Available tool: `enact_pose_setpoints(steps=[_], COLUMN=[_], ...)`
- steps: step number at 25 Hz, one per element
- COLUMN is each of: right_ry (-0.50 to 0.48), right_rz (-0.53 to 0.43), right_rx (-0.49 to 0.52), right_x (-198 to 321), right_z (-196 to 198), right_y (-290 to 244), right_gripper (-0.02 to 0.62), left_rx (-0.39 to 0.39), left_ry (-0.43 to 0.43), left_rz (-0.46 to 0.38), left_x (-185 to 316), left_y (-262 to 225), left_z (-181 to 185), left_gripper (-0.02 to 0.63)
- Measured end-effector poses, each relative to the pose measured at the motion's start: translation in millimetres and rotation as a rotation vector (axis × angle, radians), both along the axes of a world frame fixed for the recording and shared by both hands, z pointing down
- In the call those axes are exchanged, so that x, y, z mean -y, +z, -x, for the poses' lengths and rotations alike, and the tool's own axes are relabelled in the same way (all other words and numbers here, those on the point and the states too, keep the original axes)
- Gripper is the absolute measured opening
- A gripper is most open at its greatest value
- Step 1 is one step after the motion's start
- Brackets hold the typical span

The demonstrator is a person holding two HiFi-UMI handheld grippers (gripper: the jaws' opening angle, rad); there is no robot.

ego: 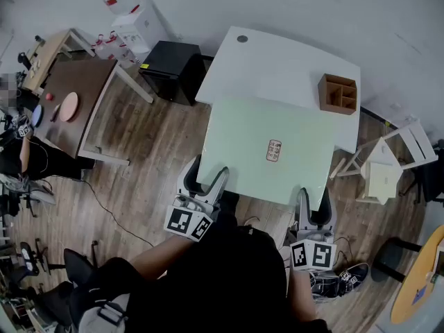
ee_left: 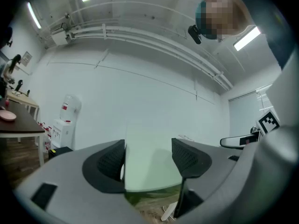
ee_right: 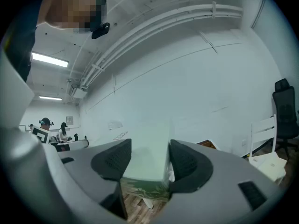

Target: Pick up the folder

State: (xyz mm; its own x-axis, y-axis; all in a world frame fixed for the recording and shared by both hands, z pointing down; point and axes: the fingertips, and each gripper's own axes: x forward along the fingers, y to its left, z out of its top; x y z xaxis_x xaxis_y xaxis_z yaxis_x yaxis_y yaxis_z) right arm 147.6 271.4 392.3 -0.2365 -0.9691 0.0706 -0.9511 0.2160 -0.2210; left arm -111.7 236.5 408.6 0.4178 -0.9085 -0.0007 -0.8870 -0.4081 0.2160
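The folder [ego: 263, 130] is a pale green translucent sheet with a small printed label [ego: 274, 150], held level above the white table [ego: 277, 61]. My left gripper [ego: 206, 182] has the folder's near left corner between its jaws. My right gripper [ego: 314, 201] has the near right corner. In the left gripper view the folder [ee_left: 149, 162] fills the gap of the left gripper [ee_left: 148, 155], its left edge against the left pad. The right gripper view shows the folder [ee_right: 147, 164] between the right gripper's [ee_right: 146, 157] jaws, with wooden floor below its near edge.
A wooden desk organiser [ego: 338, 93] stands at the table's far right. Left of the table are a black cabinet [ego: 170, 64], a water dispenser [ego: 135, 23] and a brown table [ego: 76, 99]. A white chair [ego: 392, 161] stands to the right. People sit at the far left.
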Motion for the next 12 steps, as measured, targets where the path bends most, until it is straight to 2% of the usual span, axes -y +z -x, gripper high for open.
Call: enact_pose_setpoints(steps=[7,12], right_ry=[0.018,0.031], right_rz=[-0.028,-0.026], right_rx=[-0.021,-0.017], right_x=[-36.0,-44.3], right_z=[4.8,-9.8], right_y=[-18.1,-16.3], right_gripper=[0.279,0.279], left_rx=[-0.012,-0.015], left_ry=[-0.015,0.002], left_rz=[-0.045,-0.038], left_x=[-31.8,-36.8], left_y=[-15.5,-12.8], left_z=[4.5,-10.1], left_gripper=[0.307,0.307])
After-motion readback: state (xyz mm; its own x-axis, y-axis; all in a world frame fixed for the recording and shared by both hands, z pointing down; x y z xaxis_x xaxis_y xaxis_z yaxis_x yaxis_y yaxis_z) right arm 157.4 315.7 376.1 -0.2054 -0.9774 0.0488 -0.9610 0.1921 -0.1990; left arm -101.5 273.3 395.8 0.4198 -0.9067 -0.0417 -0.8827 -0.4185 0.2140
